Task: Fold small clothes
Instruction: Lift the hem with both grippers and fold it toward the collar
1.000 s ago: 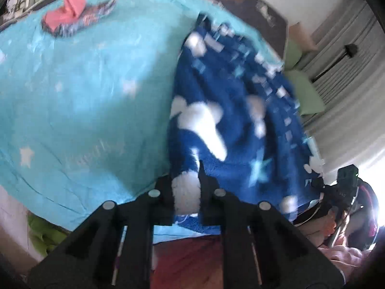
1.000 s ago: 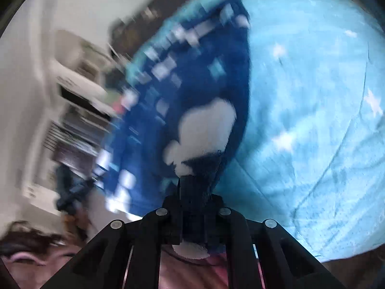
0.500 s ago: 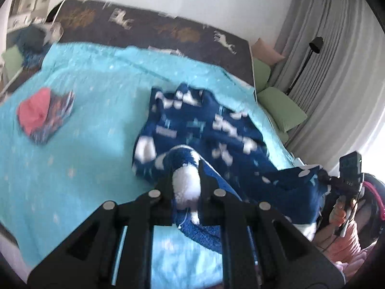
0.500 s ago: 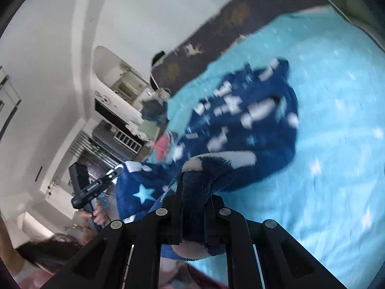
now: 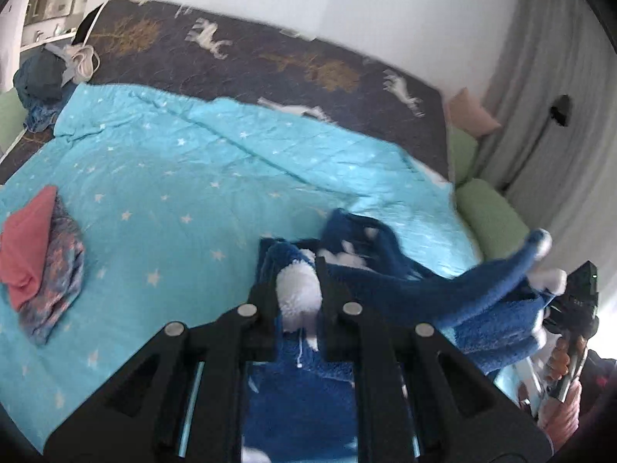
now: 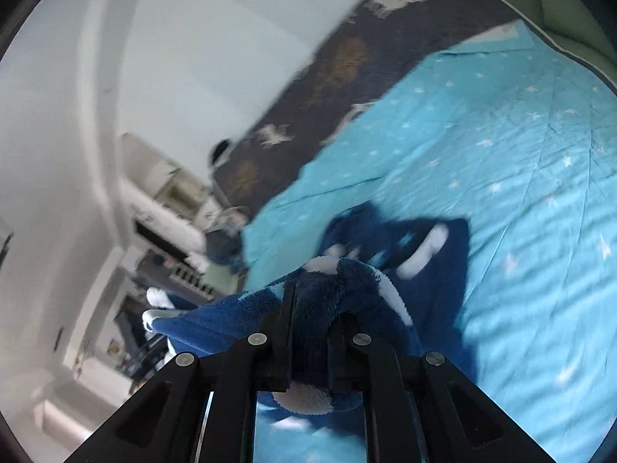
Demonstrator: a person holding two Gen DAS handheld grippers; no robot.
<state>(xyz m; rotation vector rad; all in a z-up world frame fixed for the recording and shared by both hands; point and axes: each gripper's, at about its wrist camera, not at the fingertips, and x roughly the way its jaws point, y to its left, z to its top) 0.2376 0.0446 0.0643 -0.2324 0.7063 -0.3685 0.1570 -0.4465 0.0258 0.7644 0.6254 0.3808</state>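
Note:
A fluffy dark blue garment with white patches (image 5: 405, 281) hangs between both grippers above the turquoise star bedspread (image 5: 173, 177). My left gripper (image 5: 297, 289) is shut on a white-tipped corner of it. My right gripper (image 6: 312, 324) is shut on another bunched corner (image 6: 339, 281). In the right wrist view the rest of the garment (image 6: 416, 247) trails onto the bedspread (image 6: 520, 162). In the left wrist view the right gripper (image 5: 578, 308) shows at the right edge, the garment stretched toward it.
A folded pile of a red and a patterned garment (image 5: 38, 258) lies at the left of the bed. A dark headboard cover with white animals (image 5: 270, 61) runs behind. Green cushions (image 5: 489, 216) and a curtain (image 5: 547, 96) stand at the right. Shelves (image 6: 166, 231) line the wall.
Both grippers have lifted and pulled back with the garment. It was spread flat on the bed; now most of it hangs bunched between the grippers, near the front edge.

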